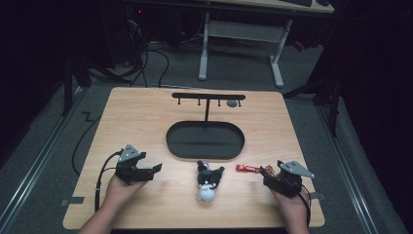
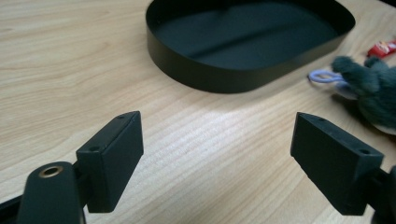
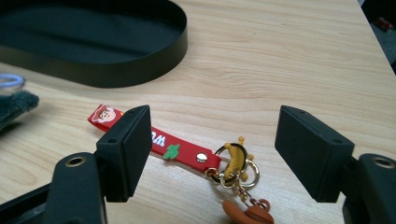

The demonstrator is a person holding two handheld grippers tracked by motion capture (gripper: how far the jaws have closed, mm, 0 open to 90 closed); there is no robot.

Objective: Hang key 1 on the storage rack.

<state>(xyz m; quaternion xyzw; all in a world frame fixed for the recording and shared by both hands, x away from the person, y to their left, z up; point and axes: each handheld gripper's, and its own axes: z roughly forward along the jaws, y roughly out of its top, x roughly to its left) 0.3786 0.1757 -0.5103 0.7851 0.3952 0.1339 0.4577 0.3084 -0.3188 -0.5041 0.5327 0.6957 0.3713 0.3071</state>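
- The red keychain strap (image 3: 163, 145) lies flat on the table (image 1: 146, 122), just right of the plush toy (image 1: 208, 181).
- Right gripper (image 3: 212, 154) spread, straddling its ring end, not pinching.
- Left gripper (image 2: 217, 154) spread over bare wood.
- Black oval tray (image 1: 175, 141) with hook stand (image 1: 208, 96) lies beyond.
- Strap lettering partly hidden; unreadable.

A red strap keychain (image 3: 175, 150) with a gold ring and an orange charm is lying flat on the table, right of the plush (image 1: 209, 181).
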